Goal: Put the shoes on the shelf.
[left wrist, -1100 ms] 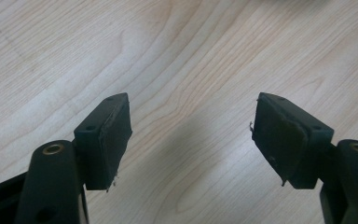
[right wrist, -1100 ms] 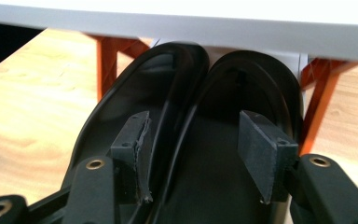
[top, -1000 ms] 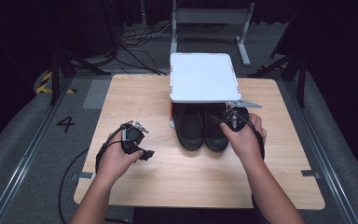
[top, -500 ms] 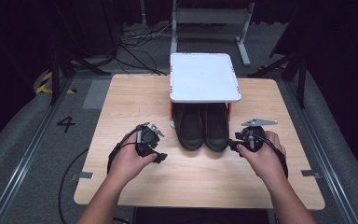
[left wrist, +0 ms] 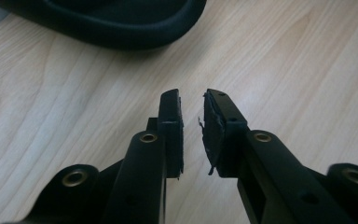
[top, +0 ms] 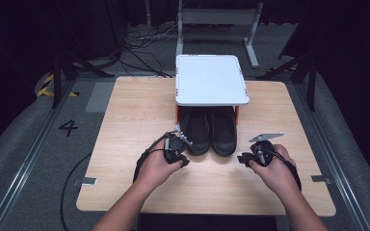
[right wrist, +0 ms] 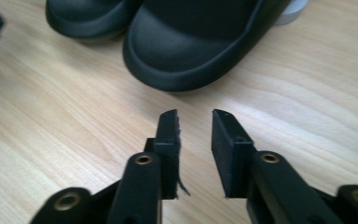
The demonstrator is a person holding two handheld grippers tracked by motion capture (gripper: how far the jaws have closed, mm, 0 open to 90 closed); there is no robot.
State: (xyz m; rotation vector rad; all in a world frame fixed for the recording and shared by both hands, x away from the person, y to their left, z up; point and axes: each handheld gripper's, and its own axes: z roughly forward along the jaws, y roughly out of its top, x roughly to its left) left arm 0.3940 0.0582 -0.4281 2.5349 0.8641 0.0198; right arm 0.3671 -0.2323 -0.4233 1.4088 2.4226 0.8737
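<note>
While both pairs of jaws have just been closing, neither has anything between its pads. Seen from above, the left gripper (top: 177, 146) sits in the person's left hand (top: 156, 166) just beside the toe of the left black shoe (top: 196, 132), at about eight o'clock from it. In the left gripper view its jaws stand at a narrow gap over bare wood, and the rounded black toe (left wrist: 121, 23) lies at eleven o'clock from the tips, apart from them.

At about four o'clock from the right black shoe (top: 223, 132), the right gripper (top: 250, 156) rests in the right hand (top: 274, 168), near the shoe but not touching it. Its own view shows a narrow gap, a little wider than the left one's, with nothing gripped; the nearer shoe toe (right wrist: 191, 56) lies at twelve o'clock from the tips and the second toe (right wrist: 88, 18) at eleven o'clock.

Both shoes stand side by side, toes toward the person, their heels tucked under a white raised shelf (top: 211, 79) on the wooden table (top: 125, 110). Black cables trail from the left gripper across the table's near left part.
</note>
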